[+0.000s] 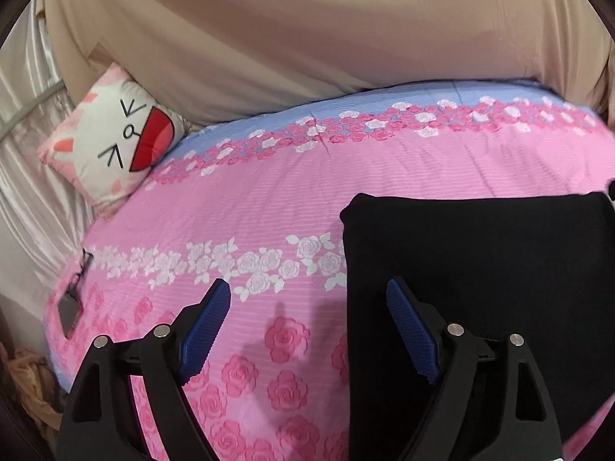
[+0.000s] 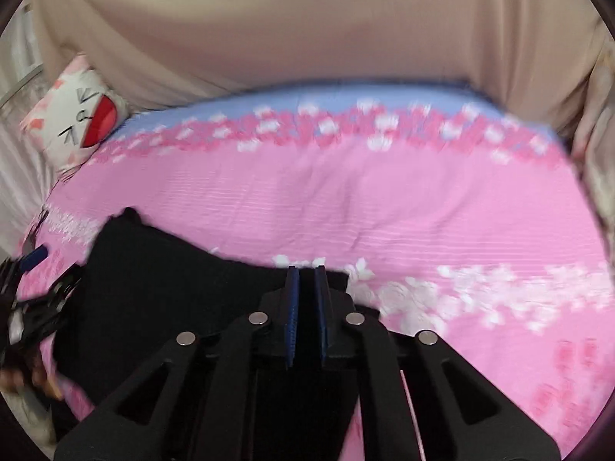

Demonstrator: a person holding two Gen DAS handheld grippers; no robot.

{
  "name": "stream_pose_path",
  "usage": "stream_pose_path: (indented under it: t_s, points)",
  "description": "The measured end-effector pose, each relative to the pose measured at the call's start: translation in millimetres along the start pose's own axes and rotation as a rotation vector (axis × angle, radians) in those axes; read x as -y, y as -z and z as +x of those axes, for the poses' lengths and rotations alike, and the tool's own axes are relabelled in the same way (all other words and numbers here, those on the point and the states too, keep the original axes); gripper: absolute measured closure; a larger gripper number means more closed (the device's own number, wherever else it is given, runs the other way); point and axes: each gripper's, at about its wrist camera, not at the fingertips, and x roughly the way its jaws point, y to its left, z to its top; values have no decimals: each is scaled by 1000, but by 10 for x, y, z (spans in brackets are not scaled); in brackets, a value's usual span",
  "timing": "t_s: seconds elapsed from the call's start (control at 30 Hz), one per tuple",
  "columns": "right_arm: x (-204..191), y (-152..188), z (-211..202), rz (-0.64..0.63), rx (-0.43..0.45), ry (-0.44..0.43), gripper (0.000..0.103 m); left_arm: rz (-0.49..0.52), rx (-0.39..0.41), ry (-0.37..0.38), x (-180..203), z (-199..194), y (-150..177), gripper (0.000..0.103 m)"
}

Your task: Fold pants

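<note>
The left gripper [image 1: 307,307] gapes empty above the bedspread [image 1: 269,207]. The right gripper [image 2: 306,288] pinches the black pants [image 2: 161,276], whose far edge is blurred

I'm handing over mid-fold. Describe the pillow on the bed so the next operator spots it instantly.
Start at the bed with the pink rose-print bedspread. Follow it to its far left corner, where it meets the beige curtain. The cat-face pillow leans there: white and pink, with a drawn squinting face and wide red mouth, unlike the plain black pants.
</note>
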Motion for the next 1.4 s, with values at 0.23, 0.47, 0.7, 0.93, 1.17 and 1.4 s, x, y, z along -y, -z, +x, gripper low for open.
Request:
stream_pose_path:
  t_s: [0.23, 0.47, 0.7, 0.93, 1.17, 1.4]
  points:
    - [-229, 724, -372, -99, -126, -31, 100, 20, 38, 79, 72, -367, 135, 22]
    - [16, 826, -401, -19, -122, -40, 96, 42, 3, 102, 205, -389, 246, 22]
    - [200, 802, -742, 32, -66, 18, 91, 5, 11, 107, 73, -540, 283, 22]
    - [214, 834, -630, 34, -102, 16, 90, -41, -69, 232, 77, -531, 332, 20]
    - [208, 759, -774, 34, -37, 51, 40, -51, -76, 207, 97, -559, 310, 18]
    - [163, 688, -788, 42, -9, 40, 32, -45, -80, 191, 111, -535, 316, 18]
